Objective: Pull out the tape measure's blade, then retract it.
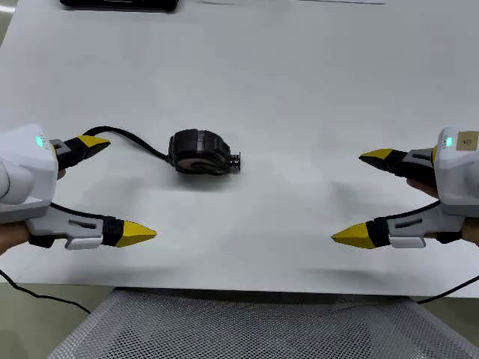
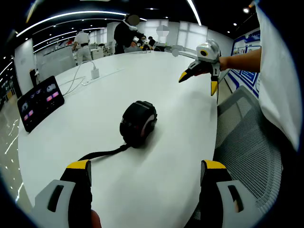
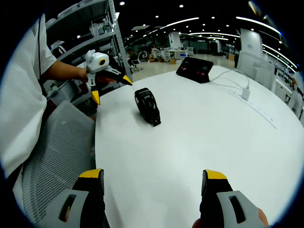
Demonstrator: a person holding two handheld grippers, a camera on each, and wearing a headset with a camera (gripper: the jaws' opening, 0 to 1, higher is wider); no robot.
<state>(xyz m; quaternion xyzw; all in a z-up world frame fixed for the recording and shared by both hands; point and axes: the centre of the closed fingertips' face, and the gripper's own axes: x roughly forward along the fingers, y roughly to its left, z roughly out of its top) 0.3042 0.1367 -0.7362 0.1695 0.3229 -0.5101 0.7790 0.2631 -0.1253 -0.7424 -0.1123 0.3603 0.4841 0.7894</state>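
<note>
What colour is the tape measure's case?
The tape measure is black, with a brownish round face; the head view shows it best.

Head view looks down; gripper views face inward, seemingly low, sharing the tape measure (image 1: pixel 198 152).

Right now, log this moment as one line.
blade: not out | tape measure: on table, untouched | left tool: open, by strap | right tool: open, farther off

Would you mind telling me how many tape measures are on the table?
1. The tape measure lies on the white table between the left gripper and the right gripper, nearer the left. None seems hidden.
</note>
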